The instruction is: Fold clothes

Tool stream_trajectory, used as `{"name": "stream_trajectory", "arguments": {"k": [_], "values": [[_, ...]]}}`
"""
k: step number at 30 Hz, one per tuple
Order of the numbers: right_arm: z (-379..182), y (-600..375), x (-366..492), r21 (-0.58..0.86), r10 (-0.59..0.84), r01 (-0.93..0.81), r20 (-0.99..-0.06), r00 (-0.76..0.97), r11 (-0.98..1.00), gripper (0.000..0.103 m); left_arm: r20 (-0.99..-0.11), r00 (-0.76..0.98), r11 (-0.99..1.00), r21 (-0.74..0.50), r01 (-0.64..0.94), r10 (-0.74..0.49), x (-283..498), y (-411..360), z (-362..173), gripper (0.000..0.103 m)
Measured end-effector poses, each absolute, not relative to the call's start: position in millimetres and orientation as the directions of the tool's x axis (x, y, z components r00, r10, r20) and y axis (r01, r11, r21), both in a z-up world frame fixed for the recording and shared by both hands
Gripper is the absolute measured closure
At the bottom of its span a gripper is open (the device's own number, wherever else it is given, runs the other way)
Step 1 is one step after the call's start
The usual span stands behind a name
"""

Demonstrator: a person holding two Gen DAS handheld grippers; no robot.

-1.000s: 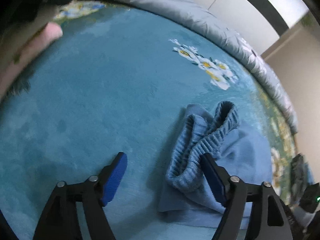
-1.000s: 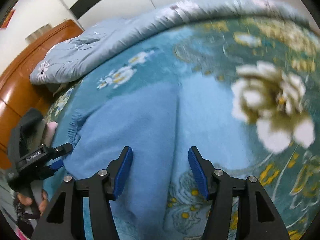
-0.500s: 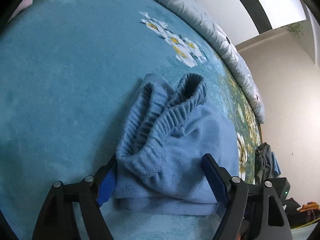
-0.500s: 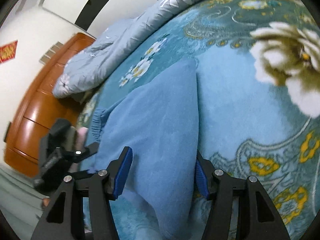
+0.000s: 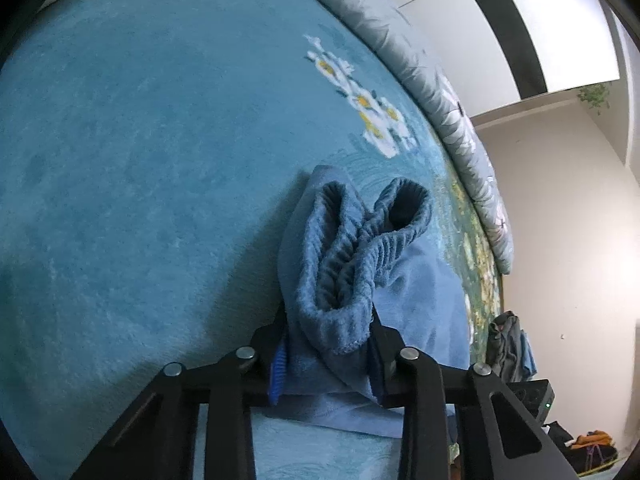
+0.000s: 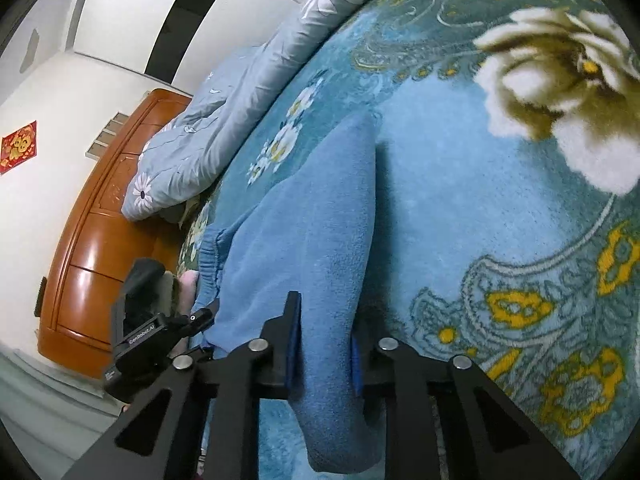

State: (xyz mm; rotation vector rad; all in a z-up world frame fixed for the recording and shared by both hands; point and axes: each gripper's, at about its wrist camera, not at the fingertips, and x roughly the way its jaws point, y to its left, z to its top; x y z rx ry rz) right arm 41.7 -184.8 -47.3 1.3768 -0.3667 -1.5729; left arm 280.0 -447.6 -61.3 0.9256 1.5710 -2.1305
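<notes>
Light blue fleece pants (image 5: 412,292) lie on a teal floral blanket (image 5: 140,160). Their ribbed elastic waistband (image 5: 352,248) is bunched up and gaping, right in front of my left gripper (image 5: 328,344). Its jaws are closing, and the blue pads press on the waistband end from both sides. In the right wrist view the pants (image 6: 304,220) stretch away to the upper left. My right gripper (image 6: 326,332) is closing too, and its pads pinch a fold at the near leg end. At the far waistband end, my left gripper (image 6: 202,316) shows with a hand behind it.
A grey quilt with white flowers (image 5: 440,92) is heaped along the bed's far edge (image 6: 240,100). An orange wooden headboard (image 6: 100,240) stands left of it. Dark clothes (image 5: 508,344) hang beyond the bed's right edge by the white wall.
Both grippers went from wide open to closed on the pants. The left one swung over to the waistband, and the right one rolled and sank onto the leg end.
</notes>
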Motion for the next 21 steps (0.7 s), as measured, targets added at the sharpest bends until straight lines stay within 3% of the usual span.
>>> {"name": "stream_trajectory", "arguments": {"k": [21], "values": [[38, -155, 68, 0.68, -0.817, 0.566, -0.576, 0.02, -0.466, 0.086, -0.555, -0.826, -0.577, -0.708, 0.406, 0.1, 283, -419, 5, 0.074]]}}
